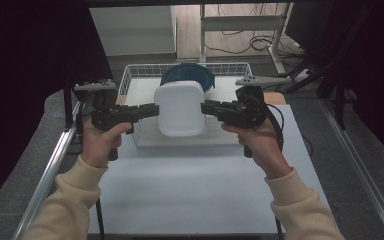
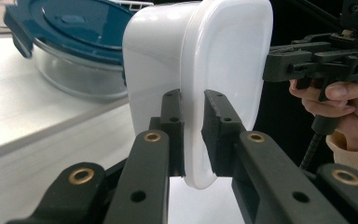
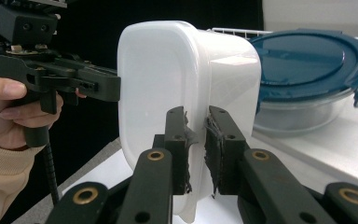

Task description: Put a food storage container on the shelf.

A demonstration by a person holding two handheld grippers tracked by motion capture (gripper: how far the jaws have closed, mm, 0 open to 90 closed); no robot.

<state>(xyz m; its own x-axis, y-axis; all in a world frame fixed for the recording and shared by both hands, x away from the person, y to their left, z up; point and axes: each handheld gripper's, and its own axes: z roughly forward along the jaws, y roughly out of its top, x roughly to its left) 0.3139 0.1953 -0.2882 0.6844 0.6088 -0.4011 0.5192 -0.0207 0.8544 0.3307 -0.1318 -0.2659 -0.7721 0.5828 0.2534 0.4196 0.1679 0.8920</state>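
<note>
White lidded container (image 1: 180, 109), carried between left gripper (image 1: 152, 110) and right gripper (image 1: 206, 107), each clamped on its rim; lift step judged underway, next move needing level, matched travel above the surface (image 1: 200, 190).

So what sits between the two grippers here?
The white container, tipped on its side; in the high view the left gripper and right gripper each clamp its rim from opposite sides.

- Left tongs (image 1: 152, 111) and right tongs (image 1: 206, 107): matte black, angular, pistol-like bodies.
- Jaw arms carry brass-ringed rivets and small screw holes.
- A grey three-cornered plate (image 1: 262, 80) tops each.
- Black ribbed cable (image 3: 51, 172) trails below.
- Cream knit sleeves (image 1: 70, 205) with ribbed cuffs.
</note>
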